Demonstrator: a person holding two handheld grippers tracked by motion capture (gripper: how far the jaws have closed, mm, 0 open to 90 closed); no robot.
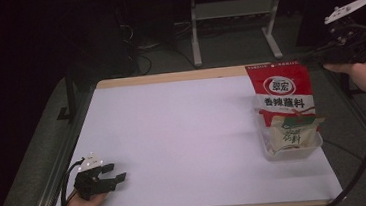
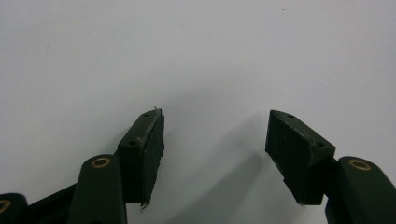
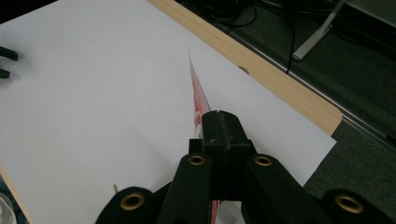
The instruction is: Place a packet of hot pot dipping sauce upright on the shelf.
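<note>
A red seasoning bag [image 1: 283, 91] stands upright at the table's right side, its foot in a clear plastic tub [image 1: 291, 153] beside a smaller tan and green packet [image 1: 294, 133]. My right gripper [image 1: 312, 57] reaches in from the far right at the bag's top right corner. In the right gripper view its jaws are shut [image 3: 219, 114] on the bag's thin red edge [image 3: 196, 88]. My left gripper [image 1: 117, 173] rests low on the white sheet near the front left corner. Its jaws stand open [image 2: 215, 135] with nothing between them.
A white sheet [image 1: 173, 129] covers the wooden table, whose edge [image 3: 261, 70] shows bare at the back. Beyond the table are desk legs [image 1: 195, 31] and cables on a dark floor. A cable [image 1: 358, 173] trails past the table's right side.
</note>
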